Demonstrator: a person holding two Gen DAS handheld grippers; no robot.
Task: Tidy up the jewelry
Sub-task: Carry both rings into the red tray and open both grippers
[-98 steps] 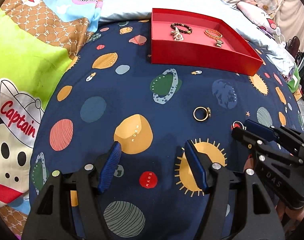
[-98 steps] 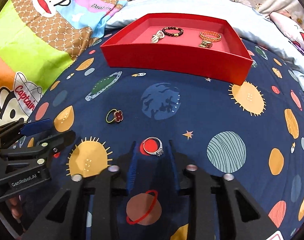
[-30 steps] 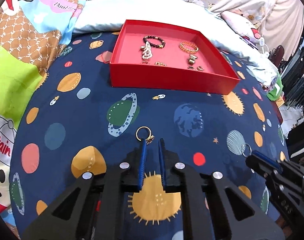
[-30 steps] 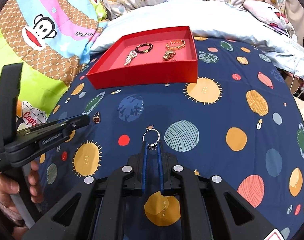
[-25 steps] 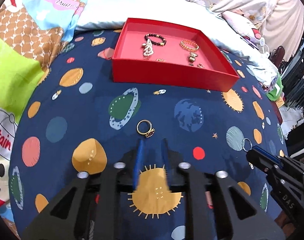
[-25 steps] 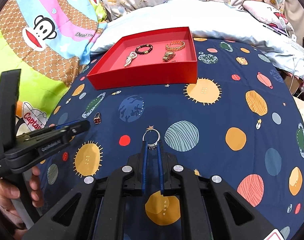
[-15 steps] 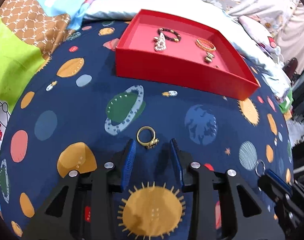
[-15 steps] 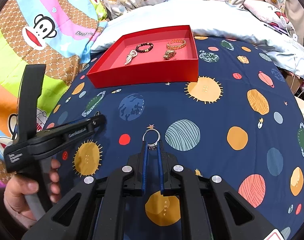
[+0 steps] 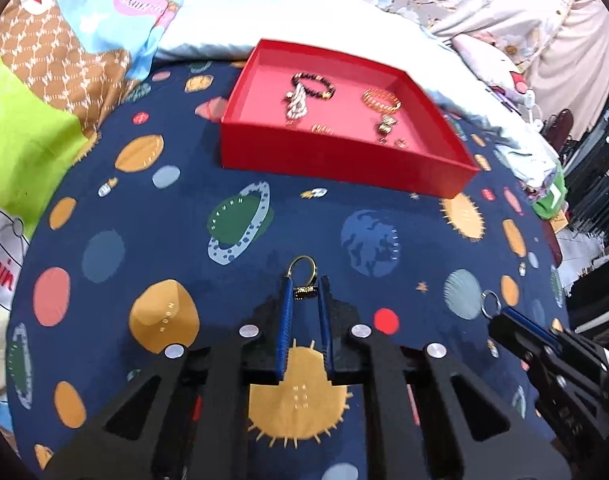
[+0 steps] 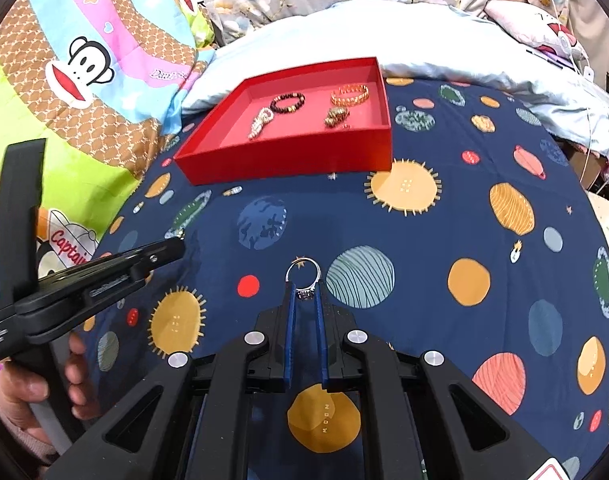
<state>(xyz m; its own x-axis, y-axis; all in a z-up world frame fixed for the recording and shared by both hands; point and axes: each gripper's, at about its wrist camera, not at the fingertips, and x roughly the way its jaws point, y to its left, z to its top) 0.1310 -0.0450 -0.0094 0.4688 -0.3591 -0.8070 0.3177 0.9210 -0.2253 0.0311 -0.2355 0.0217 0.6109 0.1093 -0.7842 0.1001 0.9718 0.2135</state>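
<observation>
My left gripper (image 9: 304, 286) is shut on a gold ring (image 9: 301, 268) and holds it over the navy planet bedspread. My right gripper (image 10: 305, 290) is shut on a silver ring (image 10: 303, 272); this ring also shows at the right gripper's tip in the left wrist view (image 9: 489, 303). The red tray (image 9: 336, 156) lies ahead with a dark bead bracelet (image 9: 313, 84), a gold bracelet (image 9: 380, 100) and small pieces inside. The tray also shows in the right wrist view (image 10: 288, 160). The left gripper's body shows at the left of the right wrist view (image 10: 88, 276).
The navy bedspread (image 10: 424, 248) covers the bed. A pale blue pillow (image 9: 288, 24) lies behind the tray. A bright cartoon monkey blanket (image 10: 84, 72) is at the left. Floor and clutter lie past the bed's right edge (image 9: 584, 208).
The left gripper opened and let the gold ring drop onto the bedspread, then closed on it again and lifted it. The right gripper has kept holding the silver ring, hardly moving.
</observation>
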